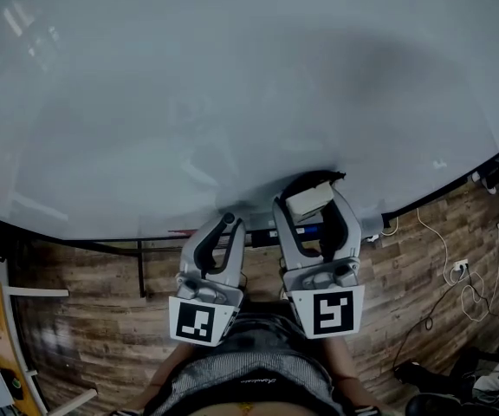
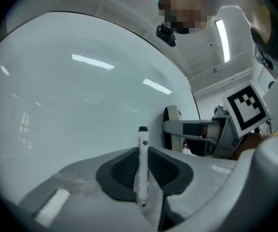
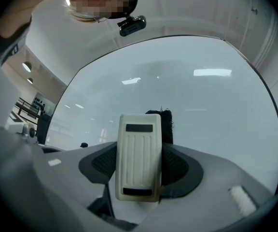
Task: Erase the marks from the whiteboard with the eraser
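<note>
Marks are hard to find on the whiteboard point(image 1: 232, 85): in the head view its whole face is pale and blank, showing only reflections of the ceiling lights and a soft shadow. I judge the wiping done or very nearly so. Anything left would be a smear too faint for me to confirm from here.

The eraser point(image 3: 139, 161) sits in my right gripper point(image 1: 312, 196). The jaws are clamped on its two long sides, its ribbed cream back faces the camera, and its dark felt is turned away toward the board. It is held low, close to the board's bottom edge. The left gripper view shows the felt right at the board, though I cannot tell whether it presses on it or hangs just off.

My left gripper point(image 1: 230, 225), just beside the right one, has its jaws closed on a white marker point(image 2: 142, 163), which stands upright between the pads with its black cap on. Below both grippers there is only wooden floor point(image 1: 85, 310) and some loose cables point(image 1: 457, 284)
</note>
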`<move>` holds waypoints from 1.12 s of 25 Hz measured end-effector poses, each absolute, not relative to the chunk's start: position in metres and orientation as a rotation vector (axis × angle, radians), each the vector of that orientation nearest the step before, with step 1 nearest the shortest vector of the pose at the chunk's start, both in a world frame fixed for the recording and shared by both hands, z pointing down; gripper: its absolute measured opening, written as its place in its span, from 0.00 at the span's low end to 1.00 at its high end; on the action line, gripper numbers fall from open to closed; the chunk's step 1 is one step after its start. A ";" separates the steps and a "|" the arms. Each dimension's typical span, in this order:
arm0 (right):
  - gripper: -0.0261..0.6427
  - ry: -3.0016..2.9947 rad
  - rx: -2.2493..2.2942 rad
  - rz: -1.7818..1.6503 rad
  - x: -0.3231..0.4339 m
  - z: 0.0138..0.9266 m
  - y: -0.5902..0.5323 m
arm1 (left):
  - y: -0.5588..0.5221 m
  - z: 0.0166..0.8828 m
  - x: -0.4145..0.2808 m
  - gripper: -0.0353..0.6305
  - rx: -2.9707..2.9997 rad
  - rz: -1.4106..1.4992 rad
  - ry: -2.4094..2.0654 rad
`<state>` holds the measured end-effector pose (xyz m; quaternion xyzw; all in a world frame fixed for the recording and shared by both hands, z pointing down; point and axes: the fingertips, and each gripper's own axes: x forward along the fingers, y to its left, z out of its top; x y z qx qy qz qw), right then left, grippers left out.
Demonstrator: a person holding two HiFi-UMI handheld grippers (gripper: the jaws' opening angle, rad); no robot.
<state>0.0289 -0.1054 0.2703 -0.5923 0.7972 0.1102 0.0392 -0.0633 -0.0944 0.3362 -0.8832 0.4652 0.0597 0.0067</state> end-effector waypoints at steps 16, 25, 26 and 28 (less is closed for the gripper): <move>0.43 2.513 -1.760 0.382 0.005 0.301 -0.106 | -0.094 0.342 -0.084 0.16 -2.688 0.155 1.542; 0.43 2.557 -1.775 0.338 -0.002 0.306 -0.104 | -0.087 0.345 -0.088 0.16 -2.719 0.139 1.565; 0.43 2.546 -1.764 0.359 -0.002 0.299 -0.104 | -0.087 0.345 -0.087 0.16 -2.723 0.139 1.566; 0.43 2.534 -1.741 0.395 -0.005 0.284 -0.102 | -0.086 0.344 -0.085 0.16 -2.721 0.144 1.562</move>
